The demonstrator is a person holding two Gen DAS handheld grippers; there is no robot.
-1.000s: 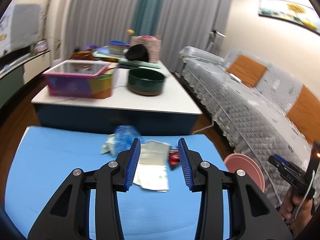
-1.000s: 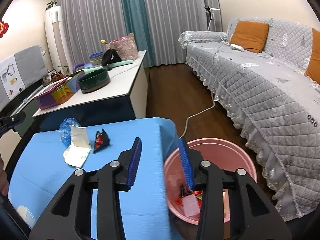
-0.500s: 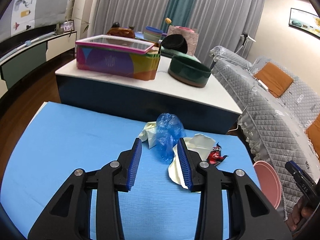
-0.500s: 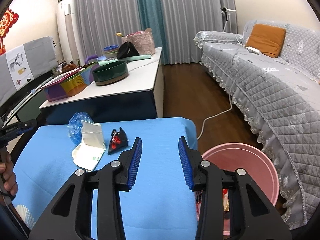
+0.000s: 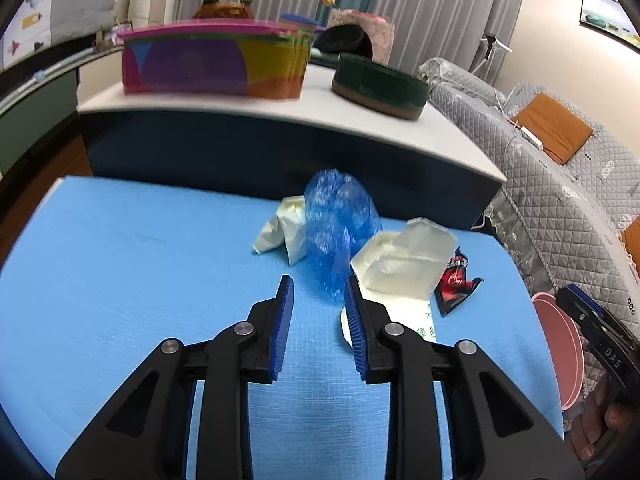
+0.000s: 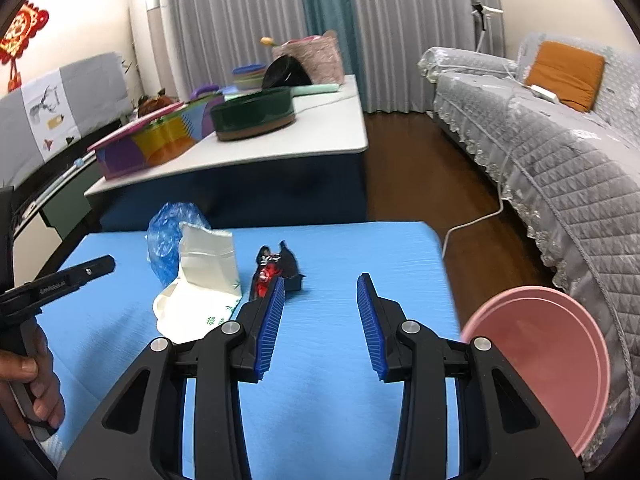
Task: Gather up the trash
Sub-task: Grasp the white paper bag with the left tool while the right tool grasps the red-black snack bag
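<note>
- A home living room was shown.
- A quilt-covered sofa (image 6: 560, 128) with an orange cushion (image 6: 564, 74) was seen.
- Floor-length curtains (image 6: 248, 12) and wooden flooring (image 6: 420, 168) were seen.

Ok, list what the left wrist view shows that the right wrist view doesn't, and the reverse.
Left wrist only: a crumpled cream wrapper behind the blue bag, and the left gripper closing, nothing pressed between its pads. Right wrist only: the open right gripper, a white cable on the floor. Both: blue bag, white pouch, red wrapper, pink bin, blue mat.
</note>
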